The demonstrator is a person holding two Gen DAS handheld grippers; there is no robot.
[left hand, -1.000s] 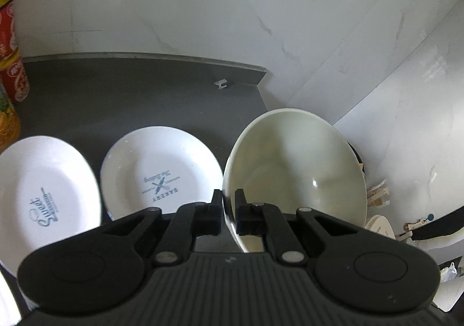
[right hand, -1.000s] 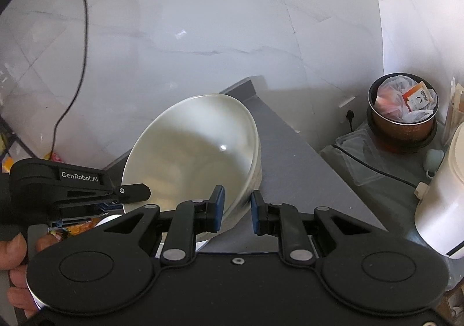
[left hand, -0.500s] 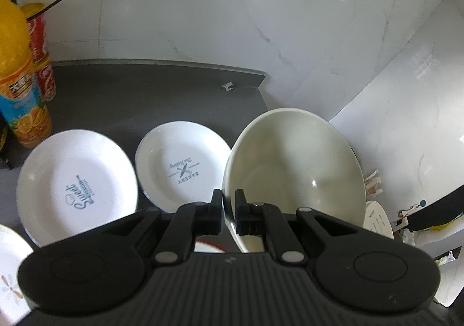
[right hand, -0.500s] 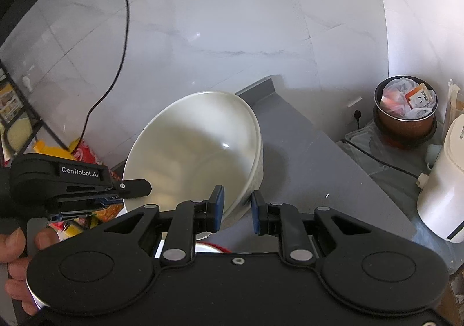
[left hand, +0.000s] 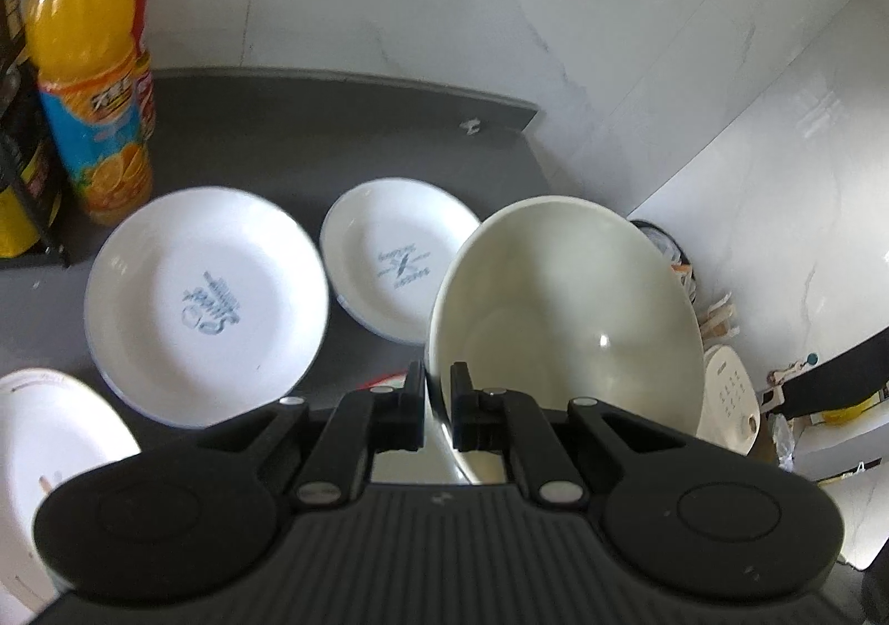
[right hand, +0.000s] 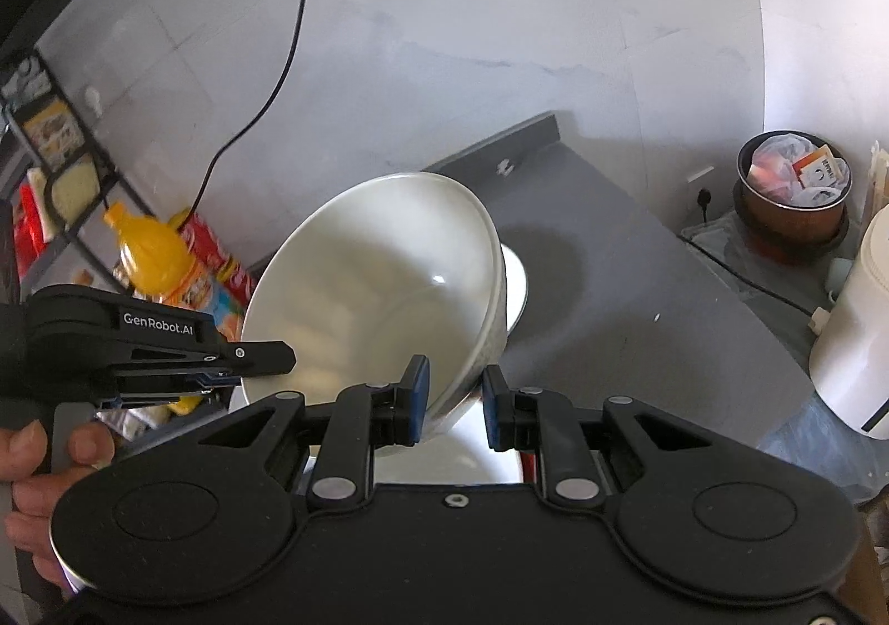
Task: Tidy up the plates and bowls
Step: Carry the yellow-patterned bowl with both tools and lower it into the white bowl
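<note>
Item: large cream bowl [left hand: 561, 325], held tilted above the grey bench [left hand: 311, 136] by its rim in the closed left hand-held gripper [left hand: 438, 414], right hand-held gripper [right hand: 449, 403] part-open and empty; slippage is risked onto the plates [left hand: 400, 269] at 11 o'clock.

One bowl [left hand: 561, 314], three plates [left hand: 205, 303], one juice bottle [left hand: 89, 64], two tongs [left hand: 439, 391]
</note>
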